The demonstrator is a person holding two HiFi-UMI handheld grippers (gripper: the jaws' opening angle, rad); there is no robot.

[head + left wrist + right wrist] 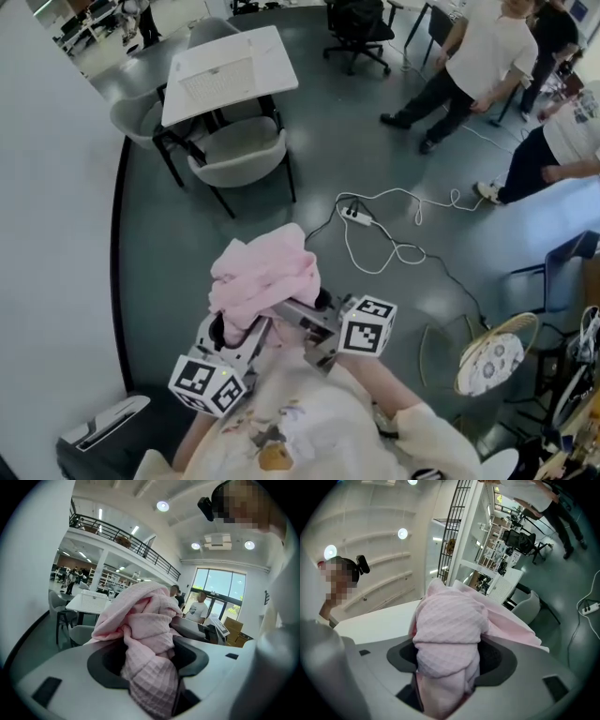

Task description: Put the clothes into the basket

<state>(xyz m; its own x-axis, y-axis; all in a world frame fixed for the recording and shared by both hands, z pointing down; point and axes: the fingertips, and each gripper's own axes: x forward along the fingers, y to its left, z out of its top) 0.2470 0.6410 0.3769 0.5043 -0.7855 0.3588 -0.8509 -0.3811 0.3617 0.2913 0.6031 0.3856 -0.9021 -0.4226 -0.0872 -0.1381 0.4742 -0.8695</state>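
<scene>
A bunched pink waffle-weave cloth (262,274) hangs in the air in front of my chest, over the grey floor. My left gripper (239,330) comes at it from the lower left and is shut on a thick fold of the cloth (149,634), which fills the gap between its jaws. From the right, my right gripper (305,323) is shut on another wad of the cloth (449,634). The fingertips of both are buried in fabric. Far ahead, a white lattice basket (220,80) sits on a white table (272,58).
Grey chairs (239,155) stand round the table. A power strip with white cable (356,216) lies on the floor ahead to the right. People stand and sit at the upper right (478,56). A fan (492,361) is at my right, and a white wall (47,234) runs along the left.
</scene>
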